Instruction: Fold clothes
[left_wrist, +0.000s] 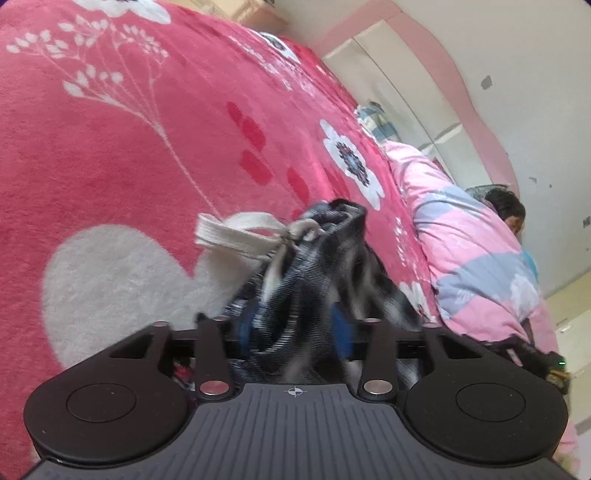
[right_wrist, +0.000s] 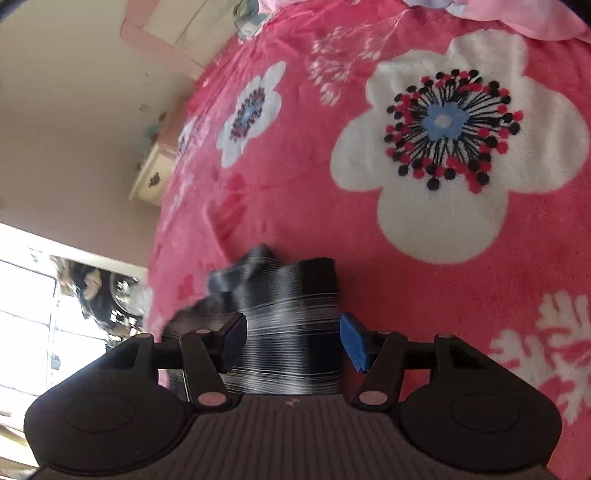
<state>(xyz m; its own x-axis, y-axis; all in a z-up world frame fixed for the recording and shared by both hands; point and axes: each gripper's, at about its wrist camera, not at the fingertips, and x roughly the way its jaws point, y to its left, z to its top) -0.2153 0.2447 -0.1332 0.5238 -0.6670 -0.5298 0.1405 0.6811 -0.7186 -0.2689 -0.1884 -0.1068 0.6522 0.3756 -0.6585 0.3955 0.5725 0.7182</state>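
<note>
Left wrist: left claw (left_wrist: 293, 328) grips bunched plaid garment (left_wrist: 314, 266), cream drawstring (left_wrist: 243, 232) dangling.

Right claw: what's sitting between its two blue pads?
In the right wrist view, the dark striped garment fills the gap between the right claw's blue pads, above the pink flowered blanket.

left fingers (left_wrist: 255, 325) hidden by blurred garment (left_wrist: 321, 266), maybe clamped.

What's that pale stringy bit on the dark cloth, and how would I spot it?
Start at the big pink flowered blanket covering the bed. Above the left hand-held gripper a dark plaid garment bunches up over it. The cream drawstring sticks out from its top edge, the only flat pale cord there, knotted against the dark fabric.
</note>
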